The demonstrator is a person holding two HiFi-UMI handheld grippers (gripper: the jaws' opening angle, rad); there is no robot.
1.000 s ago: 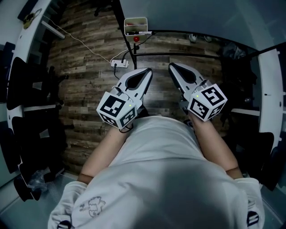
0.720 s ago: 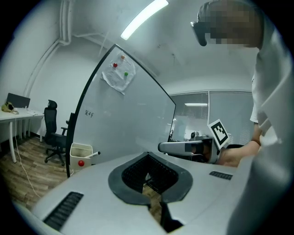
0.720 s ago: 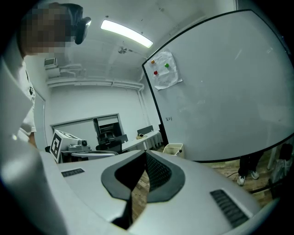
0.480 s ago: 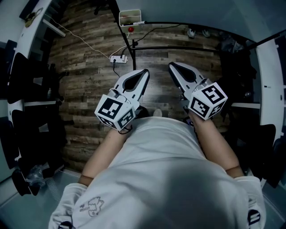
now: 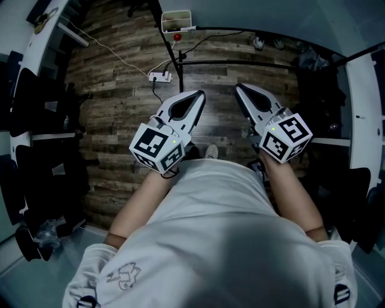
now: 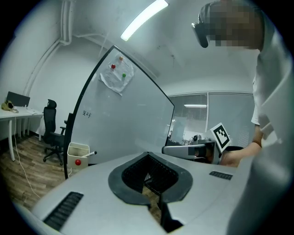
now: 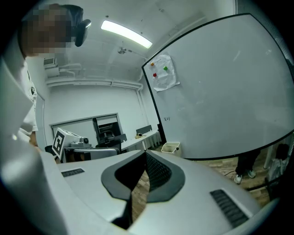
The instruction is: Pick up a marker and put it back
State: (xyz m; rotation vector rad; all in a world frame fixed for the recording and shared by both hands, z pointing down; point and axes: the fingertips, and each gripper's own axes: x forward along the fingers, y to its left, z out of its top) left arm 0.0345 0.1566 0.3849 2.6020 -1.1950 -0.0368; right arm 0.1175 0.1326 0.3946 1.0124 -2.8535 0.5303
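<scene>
A white basket (image 5: 176,20) hangs at the foot of the whiteboard (image 5: 271,15), with a marker (image 5: 189,27) sticking out of it and a red magnet (image 5: 177,37) on its front. In the left gripper view the basket (image 6: 76,154) and marker (image 6: 90,153) are far off at lower left. In the right gripper view the basket (image 7: 171,147) is small and distant. My left gripper (image 5: 198,95) and right gripper (image 5: 241,89) are held side by side at waist height, well short of the basket. Both are shut and hold nothing.
A power strip (image 5: 160,76) and cables lie on the wood floor in front of the whiteboard stand (image 5: 180,60). Black office chairs (image 5: 36,102) and desks line the left side. Someone's shoes (image 5: 258,43) show behind the board. My own shoe (image 5: 210,150) shows below the grippers.
The basket has shifted toward the top of the head view. My right gripper has drifted slightly to the right. A shoe has come into sight between the grippers.
</scene>
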